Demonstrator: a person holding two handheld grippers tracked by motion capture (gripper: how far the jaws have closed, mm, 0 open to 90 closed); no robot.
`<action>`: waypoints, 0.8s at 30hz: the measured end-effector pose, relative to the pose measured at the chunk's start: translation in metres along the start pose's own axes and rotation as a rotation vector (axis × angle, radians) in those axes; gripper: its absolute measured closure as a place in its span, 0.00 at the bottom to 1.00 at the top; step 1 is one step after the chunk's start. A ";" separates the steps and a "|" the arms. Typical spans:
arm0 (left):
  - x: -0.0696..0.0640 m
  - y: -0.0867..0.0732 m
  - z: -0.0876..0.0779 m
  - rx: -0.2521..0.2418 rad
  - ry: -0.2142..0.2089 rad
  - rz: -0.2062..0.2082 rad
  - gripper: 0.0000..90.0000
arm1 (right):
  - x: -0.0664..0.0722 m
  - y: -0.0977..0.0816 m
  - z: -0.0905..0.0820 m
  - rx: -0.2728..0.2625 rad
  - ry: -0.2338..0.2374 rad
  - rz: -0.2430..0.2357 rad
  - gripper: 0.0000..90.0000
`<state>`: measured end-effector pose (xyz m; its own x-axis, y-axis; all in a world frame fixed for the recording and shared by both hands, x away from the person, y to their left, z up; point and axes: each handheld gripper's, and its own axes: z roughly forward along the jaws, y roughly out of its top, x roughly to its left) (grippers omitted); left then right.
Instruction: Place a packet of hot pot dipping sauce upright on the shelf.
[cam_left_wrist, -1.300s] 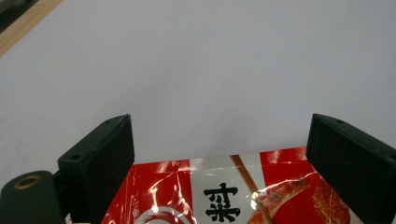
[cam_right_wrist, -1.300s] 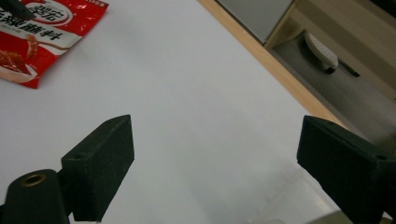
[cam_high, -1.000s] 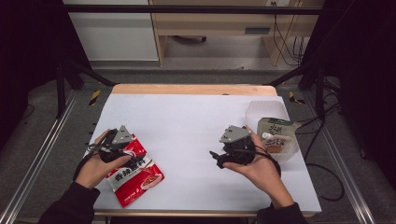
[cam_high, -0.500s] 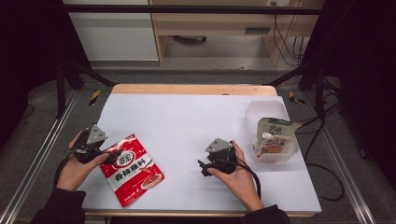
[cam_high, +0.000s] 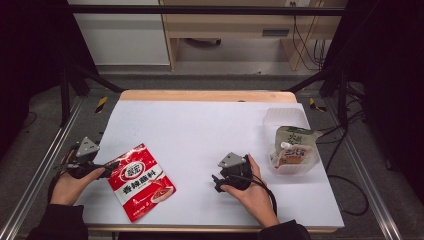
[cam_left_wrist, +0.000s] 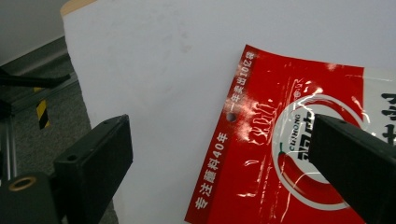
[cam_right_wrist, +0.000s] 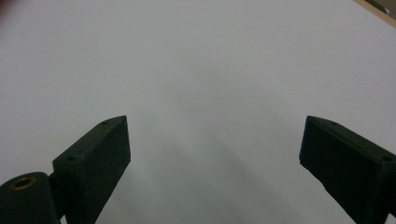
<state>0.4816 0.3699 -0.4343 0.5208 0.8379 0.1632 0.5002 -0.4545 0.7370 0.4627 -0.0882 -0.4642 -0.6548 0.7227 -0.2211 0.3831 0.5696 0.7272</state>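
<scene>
1. Red packet (cam_high: 140, 181) lies flat on the bench (cam_high: 200, 125), just ahead of your left hand-held gripper (cam_high: 107, 165); it sits where it did half a second ago, while your left hand (cam_high: 70, 182) has stayed near the bench's edge beside it.
2. Your right hand-held gripper (cam_high: 216, 181) has barely shifted since then, and the spouted pouch (cam_high: 292, 146) in the clear tub (cam_high: 290, 167) is unchanged, well behind and to the side of it.
3. Packet's long axis runs diagonally: its punched-hole end (cam_left_wrist: 229, 115) points away from you, the other end toward your body.
4. Your left hand-held gripper (cam_left_wrist: 219, 154) is spread wide, one jaw over bare bench, the other over the packet's printed face, holding nothing.
5. Your right hand-held gripper (cam_right_wrist: 215, 149) is also spread, aimed low over bare white bench, hand (cam_high: 252, 192) wrapped around its body.
</scene>
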 end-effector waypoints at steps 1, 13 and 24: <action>0.001 -0.001 0.001 -0.001 -0.003 -0.005 0.07 | 0.000 0.000 0.000 0.003 0.000 -0.001 0.10; 0.009 -0.017 0.009 0.045 -0.024 -0.055 0.08 | 0.000 -0.002 0.004 0.039 0.004 -0.008 0.11; 0.009 -0.023 0.011 0.077 -0.051 -0.077 0.09 | 0.002 -0.003 0.006 0.062 0.012 -0.011 0.11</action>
<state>0.4821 0.3845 -0.4574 0.5122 0.8557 0.0731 0.5906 -0.4127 0.6934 0.4641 -0.0855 -0.4705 -0.6670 0.7116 -0.2207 0.4150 0.6009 0.6832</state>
